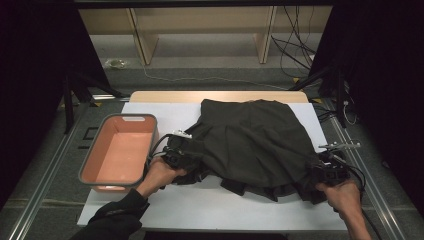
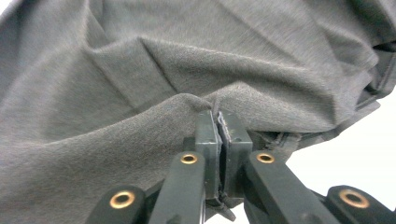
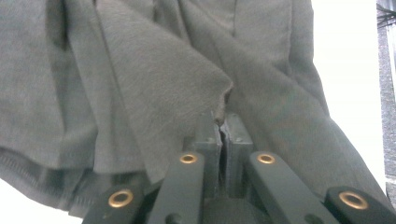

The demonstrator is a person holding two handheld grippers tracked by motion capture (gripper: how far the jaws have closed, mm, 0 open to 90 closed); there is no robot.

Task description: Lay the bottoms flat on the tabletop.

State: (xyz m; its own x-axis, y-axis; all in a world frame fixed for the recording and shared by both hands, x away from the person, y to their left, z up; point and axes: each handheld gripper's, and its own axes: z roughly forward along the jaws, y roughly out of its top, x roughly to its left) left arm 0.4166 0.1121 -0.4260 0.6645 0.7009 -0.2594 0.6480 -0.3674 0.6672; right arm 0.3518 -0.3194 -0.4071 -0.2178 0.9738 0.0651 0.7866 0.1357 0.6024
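A dark grey-green garment [image 1: 250, 142] lies spread and rumpled on the white table sheet [image 1: 210, 207]. My left gripper [image 1: 176, 159] is at the garment's left edge, and in the left gripper view the left gripper [image 2: 217, 122] has its jaws pressed together on a fold of the cloth [image 2: 154, 70]. My right gripper [image 1: 327, 170] sits at the garment's front right corner. Seen from its own camera, the right gripper [image 3: 219, 125] pinches a thin edge of the fabric [image 3: 154, 84] between its closed jaws.
A salmon-pink tub with a grey rim [image 1: 90, 161] stands at the left of the table, close to my left hand. Dark curtains flank the table, and cables [image 1: 295, 50] lie on the floor behind it. Bare white sheet runs along the front edge.
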